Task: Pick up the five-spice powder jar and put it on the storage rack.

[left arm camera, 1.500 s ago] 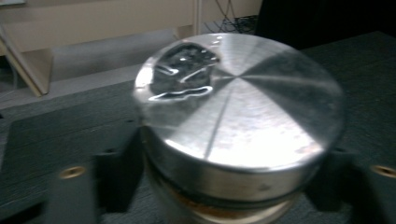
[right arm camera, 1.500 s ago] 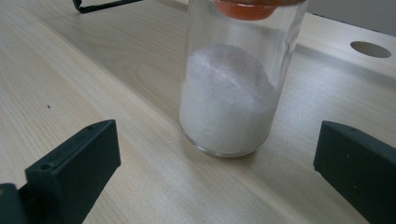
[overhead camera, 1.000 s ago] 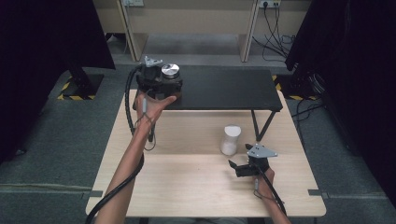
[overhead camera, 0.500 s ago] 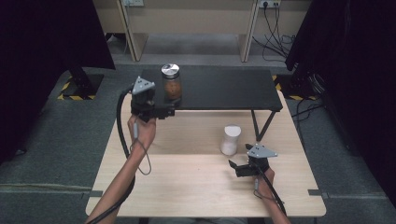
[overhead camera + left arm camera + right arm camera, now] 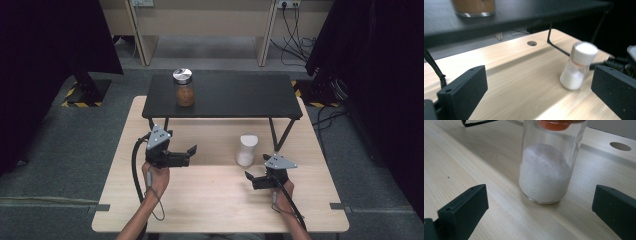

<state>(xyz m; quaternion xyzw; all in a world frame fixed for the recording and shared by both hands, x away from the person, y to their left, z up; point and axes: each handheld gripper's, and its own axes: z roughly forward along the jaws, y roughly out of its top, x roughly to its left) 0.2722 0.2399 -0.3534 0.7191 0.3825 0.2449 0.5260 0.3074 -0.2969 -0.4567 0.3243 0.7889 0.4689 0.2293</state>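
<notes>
On the wooden table (image 5: 210, 200) beneath the black shelf (image 5: 235, 97), we hold our left gripper (image 5: 187, 154) and right gripper (image 5: 254, 179) agape, empty, near the white-powder jar (image 5: 246, 150), which a careless sideways nudge could topple.

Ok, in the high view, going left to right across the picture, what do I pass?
Left claw → brown jar on the black shelf → white jar → right claw.

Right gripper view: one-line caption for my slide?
Open right tongs face a white-powder jar on the wooden table.
</notes>
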